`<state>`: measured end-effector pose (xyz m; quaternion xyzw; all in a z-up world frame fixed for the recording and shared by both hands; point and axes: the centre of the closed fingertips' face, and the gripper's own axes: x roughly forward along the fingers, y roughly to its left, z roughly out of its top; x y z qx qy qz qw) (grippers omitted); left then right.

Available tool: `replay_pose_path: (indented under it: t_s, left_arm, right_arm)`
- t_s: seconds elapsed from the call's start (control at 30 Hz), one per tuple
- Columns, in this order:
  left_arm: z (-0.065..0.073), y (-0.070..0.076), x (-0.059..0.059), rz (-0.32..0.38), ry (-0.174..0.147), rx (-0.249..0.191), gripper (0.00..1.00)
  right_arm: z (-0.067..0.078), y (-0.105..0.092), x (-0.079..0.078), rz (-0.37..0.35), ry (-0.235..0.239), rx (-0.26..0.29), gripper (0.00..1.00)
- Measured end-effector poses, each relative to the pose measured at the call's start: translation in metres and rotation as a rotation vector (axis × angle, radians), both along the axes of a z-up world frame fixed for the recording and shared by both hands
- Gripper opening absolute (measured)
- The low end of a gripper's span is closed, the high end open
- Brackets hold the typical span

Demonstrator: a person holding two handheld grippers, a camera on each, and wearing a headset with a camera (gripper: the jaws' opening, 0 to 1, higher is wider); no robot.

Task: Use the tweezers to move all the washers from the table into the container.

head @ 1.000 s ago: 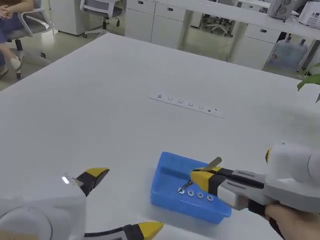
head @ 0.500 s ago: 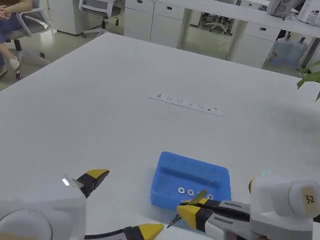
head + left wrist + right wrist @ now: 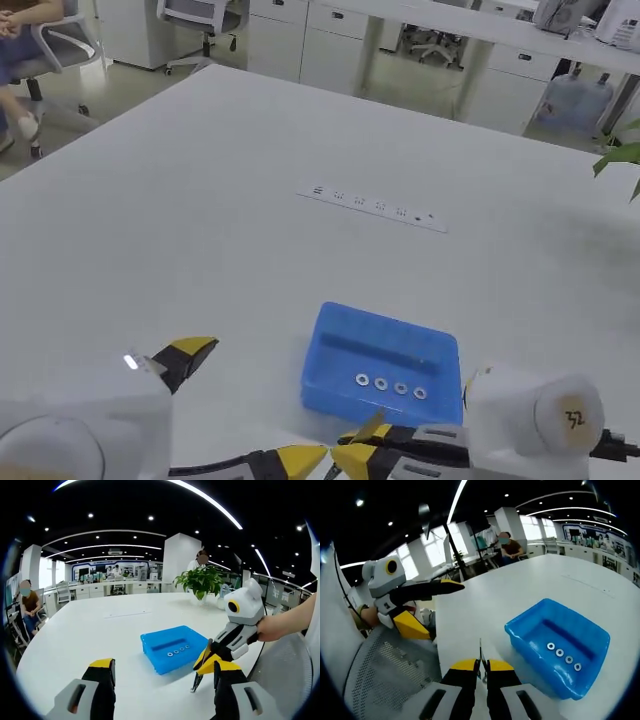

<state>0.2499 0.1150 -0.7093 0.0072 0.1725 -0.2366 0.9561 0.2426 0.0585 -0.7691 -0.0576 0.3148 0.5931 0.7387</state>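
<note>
- Open-plan office desks and chairs are standing beyond the far edge of the white table (image 3: pixel 250 200), which is carrying the work.
- The blue container (image 3: pixel 335 392) is sitting close to the table's near edge, toward its right side. Four washers (image 3: pixel 390 385) are lying in a row inside, along its near wall.
- No washer is showing on the bare tabletop, but the grippers are covering part of the strip along the near edge. A stray one there could be going unnoticed, and the job judged finished too soon.
- The right gripper (image 3: pixel 482 668) is pinching its jaws narrow on the tweezers (image 3: pixel 196 681). Their tips are pointing down at the table between the container and the near edge, and they are looking closed with nothing between them.
- If that pinch is easing off, the tweezers could be twisting or sliding out of the jaws and dropping over the near edge.
- The right gripper is hovering just beside the container's near wall. A careless sweep could be knocking the container, jolting washers out or shoving it along the table.
- The left gripper (image 3: pixel 162 669) is standing wide open and holding nothing, near the right one by the near edge. A bump between them could be jarring the tweezers loose.
</note>
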Motion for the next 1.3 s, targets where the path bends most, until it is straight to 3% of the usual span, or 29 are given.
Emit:
replay_pose_path:
  t_s: [0.23, 0.37, 0.5, 0.6, 1.03, 1.3]
  left_arm:
    - [0.0, 0.001, 0.0, 0.003, -0.002, 0.001, 0.82]
    - [0.0, 0.001, 0.0, 0.004, -0.002, 0.001, 0.82]
    - [0.0, 0.0, 0.0, 0.003, -0.001, 0.002, 0.82]
    - [0.0, 0.001, 0.0, 0.006, -0.003, -0.001, 0.82]
    - [0.001, 0.001, 0.0, 0.005, -0.003, -0.002, 0.82]
    - [0.001, 0.002, 0.0, 0.009, -0.004, -0.002, 0.81]
  right_arm:
    - [-0.003, 0.0, -0.005, 0.046, -0.049, -0.033, 0.03]
    - [-0.003, 0.002, -0.008, 0.108, -0.116, -0.054, 0.02]
    - [-0.002, 0.002, -0.009, 0.107, -0.102, -0.051, 0.02]
    - [0.007, 0.004, -0.005, 0.077, -0.077, -0.004, 0.02]
    - [0.057, 0.0, 0.031, -0.002, -0.136, 0.08, 0.02]
    - [0.064, -0.001, 0.06, -0.043, -0.157, 0.091, 0.02]
